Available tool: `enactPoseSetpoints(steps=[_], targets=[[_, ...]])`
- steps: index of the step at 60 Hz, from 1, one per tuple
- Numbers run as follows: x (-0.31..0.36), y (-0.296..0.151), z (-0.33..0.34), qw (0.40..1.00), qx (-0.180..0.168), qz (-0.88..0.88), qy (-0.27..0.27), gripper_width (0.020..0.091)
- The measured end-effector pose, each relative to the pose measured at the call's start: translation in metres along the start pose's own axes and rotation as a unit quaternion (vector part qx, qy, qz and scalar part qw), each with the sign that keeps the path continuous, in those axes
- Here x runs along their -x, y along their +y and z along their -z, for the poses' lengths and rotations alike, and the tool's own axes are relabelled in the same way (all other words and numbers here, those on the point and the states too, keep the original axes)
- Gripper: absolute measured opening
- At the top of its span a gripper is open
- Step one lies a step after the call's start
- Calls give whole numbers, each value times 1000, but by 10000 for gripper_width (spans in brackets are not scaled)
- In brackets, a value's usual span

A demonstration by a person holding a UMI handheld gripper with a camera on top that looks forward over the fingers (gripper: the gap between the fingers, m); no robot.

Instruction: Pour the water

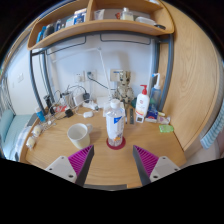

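Note:
A white bottle with a blue label [114, 123] stands upright on a dark red coaster [116, 143] on the wooden desk [105, 160], just ahead of my fingers. To its left, a cream cup [78, 134] sits on the desk. My gripper [112, 160] is open, its magenta pads [78, 158] spread wide with only bare desk between them. Neither finger touches the bottle or the cup.
A white pump bottle with a red label [143, 103] stands behind the bottle, to the right. Small packets and a green sponge [164, 127] lie further right. Cables and sockets sit at the back wall, with a shelf [100, 25] overhead. Clutter lines the desk's left edge.

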State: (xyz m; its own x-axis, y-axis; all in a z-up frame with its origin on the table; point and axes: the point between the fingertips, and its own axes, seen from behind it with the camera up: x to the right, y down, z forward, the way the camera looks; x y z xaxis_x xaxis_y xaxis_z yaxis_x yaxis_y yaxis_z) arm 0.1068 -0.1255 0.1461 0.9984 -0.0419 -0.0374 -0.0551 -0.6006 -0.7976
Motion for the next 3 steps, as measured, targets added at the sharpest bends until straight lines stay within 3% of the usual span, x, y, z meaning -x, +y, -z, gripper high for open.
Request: enactPoseSetpoints(steps=[3], targets=[[1,0,1,1000,2,-7,-1,787]])
